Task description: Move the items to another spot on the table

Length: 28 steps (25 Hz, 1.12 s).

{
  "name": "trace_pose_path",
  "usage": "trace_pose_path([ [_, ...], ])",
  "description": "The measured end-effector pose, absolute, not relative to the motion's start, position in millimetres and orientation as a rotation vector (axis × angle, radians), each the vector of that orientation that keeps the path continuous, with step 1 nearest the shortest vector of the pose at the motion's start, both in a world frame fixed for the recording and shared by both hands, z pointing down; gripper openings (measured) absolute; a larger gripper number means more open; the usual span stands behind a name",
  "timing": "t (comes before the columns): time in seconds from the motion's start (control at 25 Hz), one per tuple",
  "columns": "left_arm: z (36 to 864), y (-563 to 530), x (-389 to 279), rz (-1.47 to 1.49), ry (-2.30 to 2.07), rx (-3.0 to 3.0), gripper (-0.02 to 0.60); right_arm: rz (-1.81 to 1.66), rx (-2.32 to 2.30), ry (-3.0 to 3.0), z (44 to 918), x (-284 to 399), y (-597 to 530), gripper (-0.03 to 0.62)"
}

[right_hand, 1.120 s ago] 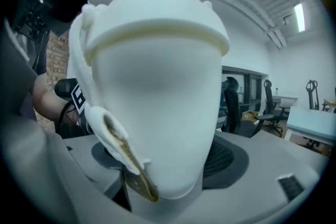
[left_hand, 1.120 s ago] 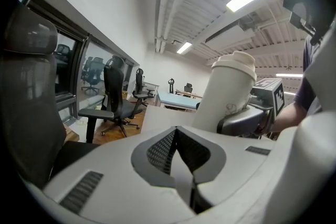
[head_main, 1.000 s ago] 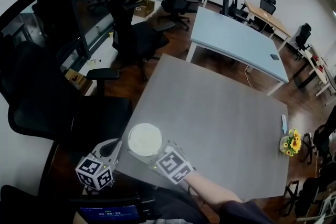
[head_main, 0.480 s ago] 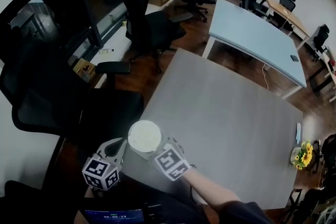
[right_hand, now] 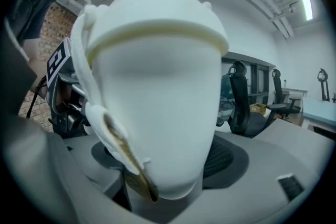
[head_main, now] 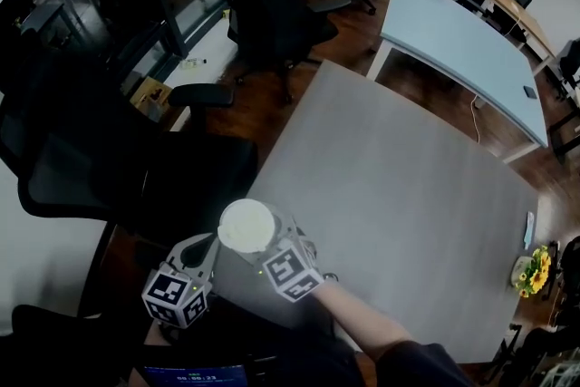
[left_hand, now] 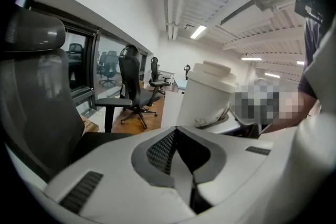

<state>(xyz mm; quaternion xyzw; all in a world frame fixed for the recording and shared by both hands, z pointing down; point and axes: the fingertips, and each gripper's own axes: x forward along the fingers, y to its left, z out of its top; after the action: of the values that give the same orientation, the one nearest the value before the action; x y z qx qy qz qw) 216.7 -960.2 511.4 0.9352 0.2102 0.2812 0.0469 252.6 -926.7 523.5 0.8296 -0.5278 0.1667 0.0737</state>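
A white paper cup with a white lid (head_main: pixel 246 225) is over the near-left corner of the grey table (head_main: pixel 390 186). My right gripper (head_main: pixel 265 246) is shut on its body, and the cup (right_hand: pixel 157 86) fills the right gripper view between the jaws. Whether its base touches the table I cannot tell. My left gripper (head_main: pixel 205 247) hangs just left of the cup, off the table's edge, jaws shut and empty. In the left gripper view the cup (left_hand: pixel 209 94) stands right ahead of that gripper (left_hand: pixel 178 132).
A black office chair (head_main: pixel 136 177) stands close to the table's left side. A small pot of yellow flowers (head_main: pixel 530 272) and a small flat object (head_main: pixel 528 229) sit at the table's far right edge. A light blue table (head_main: pixel 462 41) stands beyond.
The right gripper has sunk with the cup and drifted toward the table's near-left corner. The left gripper has lowered a little beside it, still shut.
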Motion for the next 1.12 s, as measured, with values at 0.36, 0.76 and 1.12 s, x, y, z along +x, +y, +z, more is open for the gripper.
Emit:
trace_pose_path([
  [0.36,514,-975,208,0.863,0.573,2.875,0.013,0.544,2.469,-1.534,564,250,-925,0.405],
  [0.76,509,-985,197,0.838,0.499,2.877,0.014,0.498,2.459,-1.572,577,234,-934,0.405],
  [1.12,512,-984,189,0.843,0.502,2.851,0.014,0.613,2.364,-1.532,608,232,-928,0.378],
])
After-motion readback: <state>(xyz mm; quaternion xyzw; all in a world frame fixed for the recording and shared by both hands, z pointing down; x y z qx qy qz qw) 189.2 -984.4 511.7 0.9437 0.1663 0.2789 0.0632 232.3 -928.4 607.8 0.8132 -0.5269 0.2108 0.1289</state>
